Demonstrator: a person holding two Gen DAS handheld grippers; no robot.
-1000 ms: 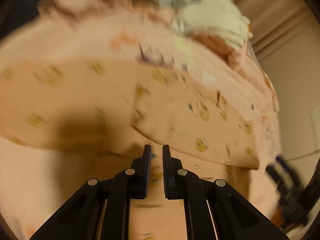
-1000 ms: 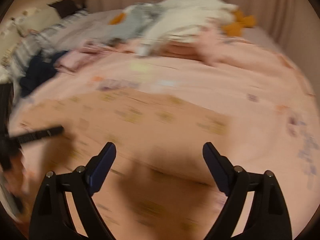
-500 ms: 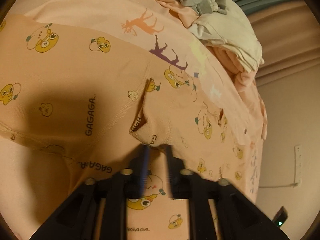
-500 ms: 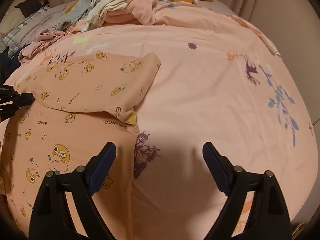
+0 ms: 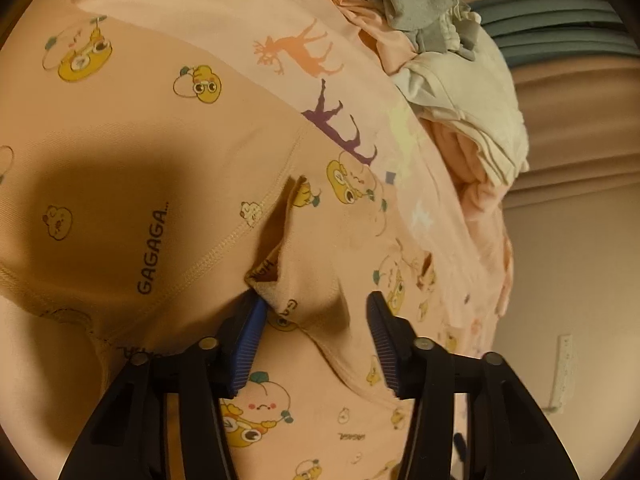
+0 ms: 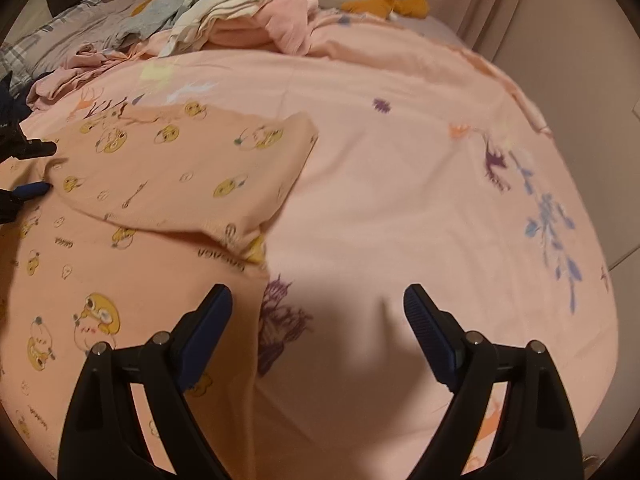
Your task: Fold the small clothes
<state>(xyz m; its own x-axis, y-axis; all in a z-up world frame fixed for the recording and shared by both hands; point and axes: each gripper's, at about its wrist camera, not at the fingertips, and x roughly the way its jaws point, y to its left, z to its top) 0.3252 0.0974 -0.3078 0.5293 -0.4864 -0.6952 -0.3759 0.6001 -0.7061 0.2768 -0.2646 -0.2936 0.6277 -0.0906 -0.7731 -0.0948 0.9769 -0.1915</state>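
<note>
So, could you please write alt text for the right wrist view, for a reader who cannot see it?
The open right tool hovers over a pink printed bedsheet, holding nothing. To its left lies a peach garment with yellow cartoon prints, its sleeve folded across the body. A pile of unfolded clothes sits at the far end.

In the right wrist view, the pink bedsheet (image 6: 400,200) lies bare and flat through the centre and right of the frame, open room for a gripper to pass. The peach printed garment (image 6: 168,176) covers the left half, its folded sleeve reaching toward the middle. A heap of clothes (image 6: 248,12) blocks the upper left to upper centre. The left gripper (image 6: 28,168) stands at the left edge, just beside the sleeve. In the left wrist view, the same heap (image 5: 460,92) fills the upper right.
</note>
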